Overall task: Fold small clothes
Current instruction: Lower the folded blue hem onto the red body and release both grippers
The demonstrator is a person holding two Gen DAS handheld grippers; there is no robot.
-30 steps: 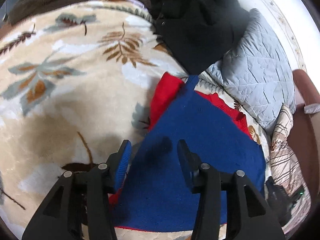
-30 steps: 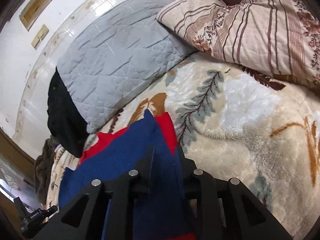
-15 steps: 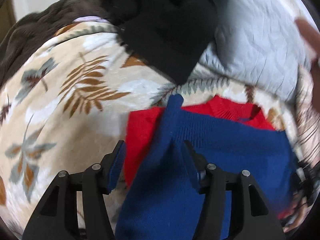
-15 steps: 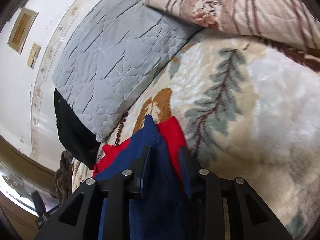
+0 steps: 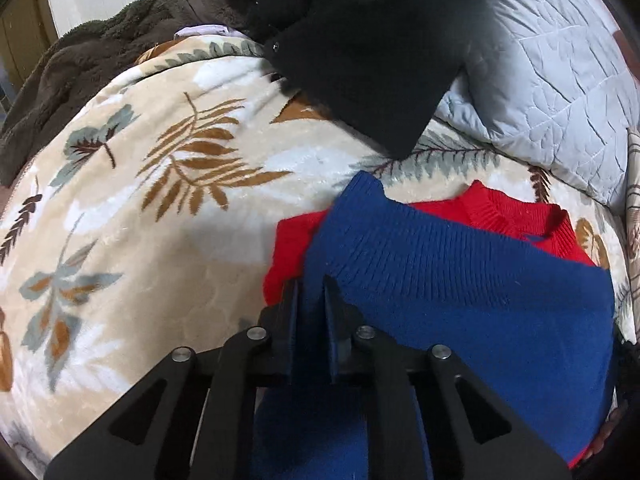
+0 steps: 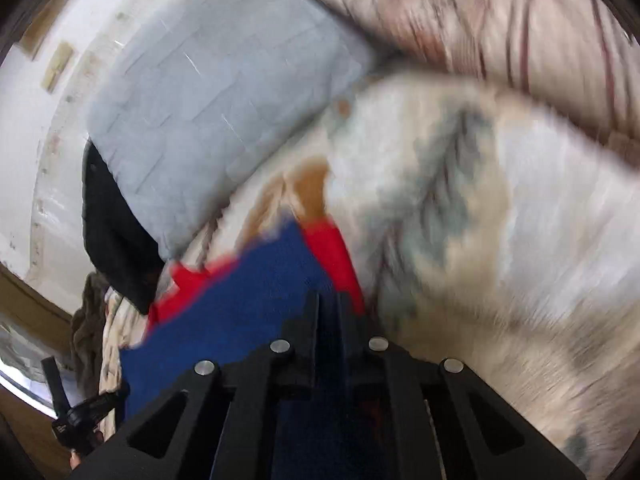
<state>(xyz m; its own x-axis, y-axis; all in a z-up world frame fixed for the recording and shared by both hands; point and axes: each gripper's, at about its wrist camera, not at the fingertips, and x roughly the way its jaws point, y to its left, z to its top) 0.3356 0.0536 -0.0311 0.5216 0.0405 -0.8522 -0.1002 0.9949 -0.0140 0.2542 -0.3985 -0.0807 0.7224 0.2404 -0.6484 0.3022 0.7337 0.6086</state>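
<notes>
A small knitted sweater, blue (image 5: 460,280) on top with red (image 5: 516,212) showing at its collar and left edge, lies folded over on a leaf-patterned blanket (image 5: 140,220). My left gripper (image 5: 311,280) is closing its jaws on the blue fabric at the sweater's left edge, and the cloth sits pinched between the pads. In the blurred right wrist view, the right gripper (image 6: 329,296) is closing on the blue sweater (image 6: 248,292) at its right edge, next to a red strip (image 6: 332,248). Blue cloth fills the narrow gap between its fingers.
A black garment (image 5: 372,60) lies just beyond the sweater, partly on a grey quilted pillow (image 5: 552,68). Brown fleece (image 5: 80,60) is heaped at the far left. A striped pillow (image 6: 500,20) lies at the right. The wall (image 6: 24,120) stands behind the pillows.
Both grippers have gone from open around the sweater's edges to pinched shut on the blue fabric. The left view has swung sideways, and the right view is now blurred.
</notes>
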